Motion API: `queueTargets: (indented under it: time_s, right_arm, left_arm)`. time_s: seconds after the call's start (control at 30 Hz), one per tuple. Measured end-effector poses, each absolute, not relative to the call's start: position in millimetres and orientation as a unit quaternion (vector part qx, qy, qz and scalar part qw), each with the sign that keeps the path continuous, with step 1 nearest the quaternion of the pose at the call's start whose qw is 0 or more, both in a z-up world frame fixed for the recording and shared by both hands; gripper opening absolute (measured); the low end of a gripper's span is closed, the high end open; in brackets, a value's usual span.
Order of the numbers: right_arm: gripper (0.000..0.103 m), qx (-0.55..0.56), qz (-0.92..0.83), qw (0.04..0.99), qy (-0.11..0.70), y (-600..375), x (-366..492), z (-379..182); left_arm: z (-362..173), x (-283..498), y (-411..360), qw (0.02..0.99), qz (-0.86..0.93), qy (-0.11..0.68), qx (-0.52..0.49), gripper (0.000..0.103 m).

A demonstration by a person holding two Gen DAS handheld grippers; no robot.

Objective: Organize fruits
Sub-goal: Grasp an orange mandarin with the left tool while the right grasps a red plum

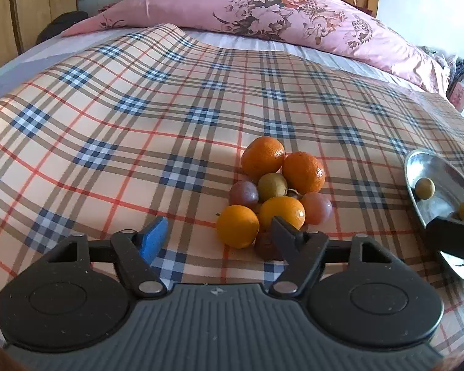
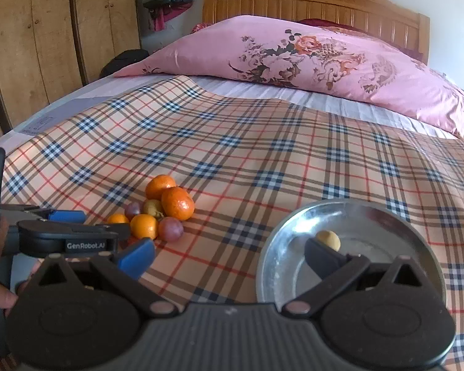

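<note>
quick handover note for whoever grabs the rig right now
Left tool: open, holding nothing, low at the near edge of the fruit pile.
Right tool: open, empty, over the near rim of the metal plate.
Pile sits on the plaid cloth: oranges plus smaller purple and green fruits.
Done: one small yellow fruit on the plate.
Left: move the rest of the pile.

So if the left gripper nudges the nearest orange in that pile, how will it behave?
The nearest orange looks round and glossy, so it would probably roll on the plaid sheet and might slip between the pads. It touches neighbouring fruit, so a push likely scatters the pile. The left gripper stands open.
</note>
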State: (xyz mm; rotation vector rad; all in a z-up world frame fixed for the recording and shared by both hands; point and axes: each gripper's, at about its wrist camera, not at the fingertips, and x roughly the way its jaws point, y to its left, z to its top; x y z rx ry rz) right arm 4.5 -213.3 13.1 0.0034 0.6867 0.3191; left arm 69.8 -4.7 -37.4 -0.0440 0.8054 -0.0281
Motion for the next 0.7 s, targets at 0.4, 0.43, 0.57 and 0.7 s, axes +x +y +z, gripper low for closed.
queueTargets:
  time_s: [0.4,0.43,0.57,0.7]
  right_arm:
    - [0.102,0.008,0.153,0.928,0.341,-214,10,9]
    - [0.102,0.008,0.154,0.927,0.341,-213,10,8]
    - [0.102,0.005,0.158,0.926,0.342,-210,11,7]
    - [0.102,-0.002,0.167,0.925,0.342,-205,13,5]
  left_arm:
    - [-49,76,-2,0.919,-0.037,0.391,-0.027,0.047]
    - [-50,75,-3,0.921,-0.037,0.387,-0.022,0.046]
    - [-53,72,-3,0.924,-0.037,0.380,-0.019,0.034]
    - [-52,72,4,0.924,-0.042,0.377,-0.041,0.035]
